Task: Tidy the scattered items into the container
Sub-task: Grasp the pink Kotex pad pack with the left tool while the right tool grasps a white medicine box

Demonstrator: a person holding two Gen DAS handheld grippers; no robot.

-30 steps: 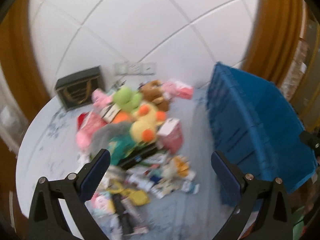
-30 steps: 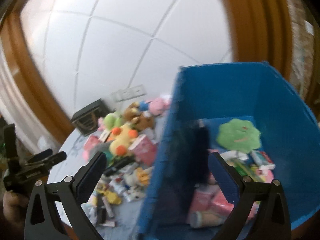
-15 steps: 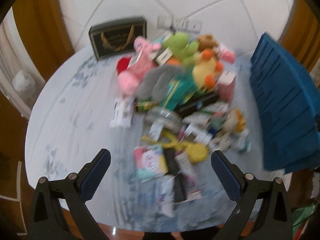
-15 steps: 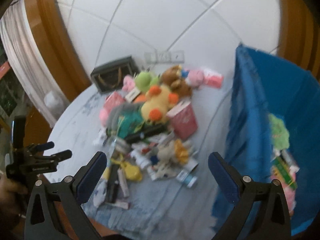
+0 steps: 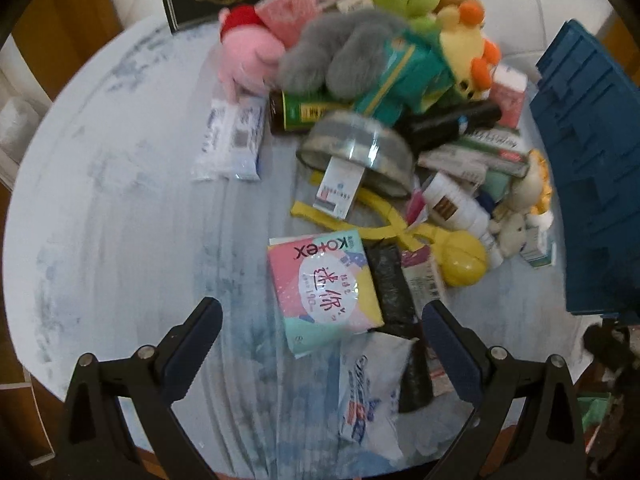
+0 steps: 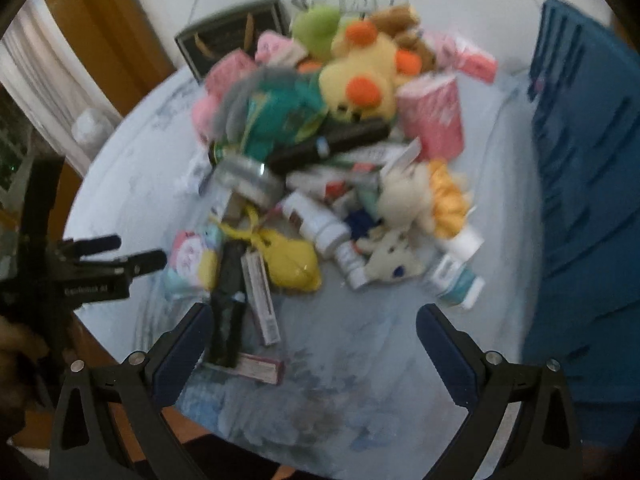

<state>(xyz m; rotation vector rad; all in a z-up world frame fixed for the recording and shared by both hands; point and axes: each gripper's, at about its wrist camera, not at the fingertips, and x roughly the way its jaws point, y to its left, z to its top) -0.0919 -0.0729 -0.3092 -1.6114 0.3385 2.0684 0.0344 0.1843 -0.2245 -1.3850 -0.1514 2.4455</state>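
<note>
The ribbed blue plastic crate is seen standing at the right edge of the round pale marbled table; only its outer wall is shown, so its contents cannot be told. The scattered items are observed heaped on the table beside it, among them a yellow plush duck with orange feet, a white pill bottle and a pastel Kotex pad packet. The left gripper is held with fingers wide apart and empty above that packet, and the right gripper is likewise spread and empty over the table's near edge
</note>
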